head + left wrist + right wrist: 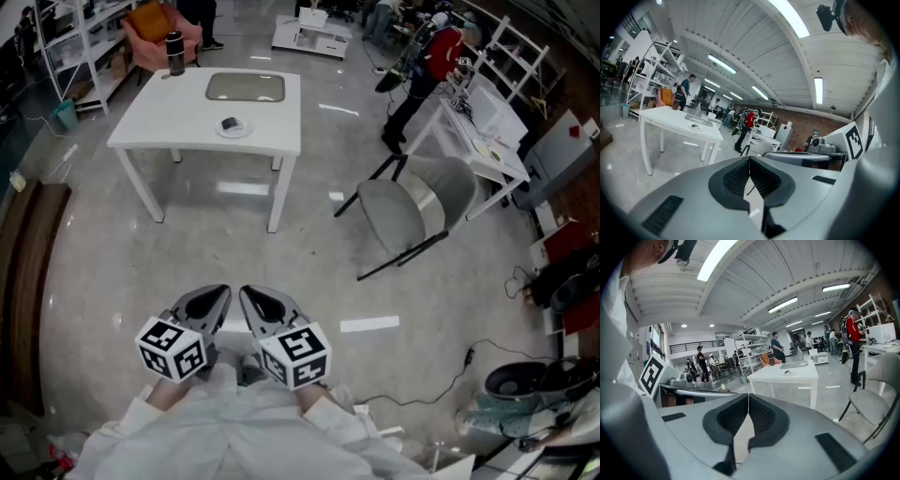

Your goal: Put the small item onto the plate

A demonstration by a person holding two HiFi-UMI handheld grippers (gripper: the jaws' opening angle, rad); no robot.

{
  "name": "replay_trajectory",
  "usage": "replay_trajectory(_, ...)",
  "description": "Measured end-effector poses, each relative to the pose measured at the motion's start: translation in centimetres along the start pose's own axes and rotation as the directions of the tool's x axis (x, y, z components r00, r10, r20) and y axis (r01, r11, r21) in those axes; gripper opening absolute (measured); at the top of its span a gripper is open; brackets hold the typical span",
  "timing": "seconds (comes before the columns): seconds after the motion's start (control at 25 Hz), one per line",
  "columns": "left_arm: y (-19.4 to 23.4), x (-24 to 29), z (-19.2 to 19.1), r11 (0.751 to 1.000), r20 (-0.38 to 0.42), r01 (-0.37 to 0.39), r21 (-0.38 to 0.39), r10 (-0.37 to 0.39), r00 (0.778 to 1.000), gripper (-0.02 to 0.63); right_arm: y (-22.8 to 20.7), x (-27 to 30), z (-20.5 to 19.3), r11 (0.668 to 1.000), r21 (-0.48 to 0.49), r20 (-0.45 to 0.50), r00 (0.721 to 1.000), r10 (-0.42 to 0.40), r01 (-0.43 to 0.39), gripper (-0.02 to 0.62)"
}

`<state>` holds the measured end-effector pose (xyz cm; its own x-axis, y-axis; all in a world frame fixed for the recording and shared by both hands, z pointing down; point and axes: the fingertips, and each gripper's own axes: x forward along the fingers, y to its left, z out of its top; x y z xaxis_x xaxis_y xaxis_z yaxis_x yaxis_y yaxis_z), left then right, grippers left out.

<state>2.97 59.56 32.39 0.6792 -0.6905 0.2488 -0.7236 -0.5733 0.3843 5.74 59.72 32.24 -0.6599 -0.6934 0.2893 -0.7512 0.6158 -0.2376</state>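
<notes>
Bench (159,127) is standing well apart from the person, across open floor (309,272), and nothing is reaching toward it. The left tongs (750,159) and right tongs (748,396) are hanging close to the body, side by side. Both are pressing fully together and gripping nothing. The plate (246,132) is sitting near the bench's middle, and a small dark item (230,123) is lying on it as far as the head view is showing. It is too small to tell what it is. My read: the placing is looking done already, or that item is not the task's one and nothing is starting yet. Either way no carrying is going on.

Materials, big to small:
- The floor is showing as polished grey concrete, glossy and throwing back light strips.
- The bench is looking like smooth white laminate, rectangular, on four straight white legs.
- The chair (412,211) is standing off to the right, a grey moulded shell on thin black legs.
- The tray (245,87) is lying flat at the bench's far side, a dull grey rounded rectangle.
- The tongs are showing grey plastic bodies with black cross-hatched pads (738,179), tips tapering.
- The cup (175,53) is standing upright at the far left corner, dark and cylindrical.
- The plate is looking round, pale and shallow.
</notes>
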Motion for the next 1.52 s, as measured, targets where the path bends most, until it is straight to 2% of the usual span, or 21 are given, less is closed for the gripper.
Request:
replay_trajectory(0.32, 1.0, 2.6, -0.5, 1.0, -0.024, -0.005, -0.027, 0.004, 1.0, 0.011, -2.3, 0.9, -1.4, 1.0, 0.006, -0.051, 0.999, 0.011, -0.011, 0.015)
replay_trajectory(0.56, 4.0, 4.7, 0.9, 0.999, -0.028, -0.006, -0.033, 0.005, 1.0, 0.011, -4.6, 4.5, 0.2, 1.0, 0.008, -0.037, 0.999, 0.004, -0.004, 0.015)
replay_trajectory(0.84, 10.0, 9.3, 5.7, 1.0, -0.023, 0.011, 0.001, -0.011, 1.0, 0.011, -8.5, 10.9, 4.2, 1.0, -0.006, -0.011, 1.0, -0.027, 0.027, 0.015)
replay_trajectory(1.16, 15.4, 13.5, 11.5, 0.995, -0.037, 0.079, 0.056, -0.077, 0.996, 0.011, -11.9, 17.7, 9.4, 0.995, -0.002, 0.04, 0.995, -0.095, 0.095, 0.015)
replay_trajectory(1.32, 18.4, 15.1, 12.8, 0.993, -0.051, 0.099, 0.071, -0.096, 0.994, 0.011, -13.3, 20.8, 10.7, 0.993, 0.011, 0.058, 0.991, -0.118, 0.118, 0.015)
replay_trajectory(1.52, 20.5, 16.2, 13.1, 0.992, -0.079, 0.115, 0.052, -0.11, 0.991, 0.011, -14.0, 23.2, 10.9, 0.991, 0.025, 0.028, 0.99, -0.136, 0.135, 0.015)
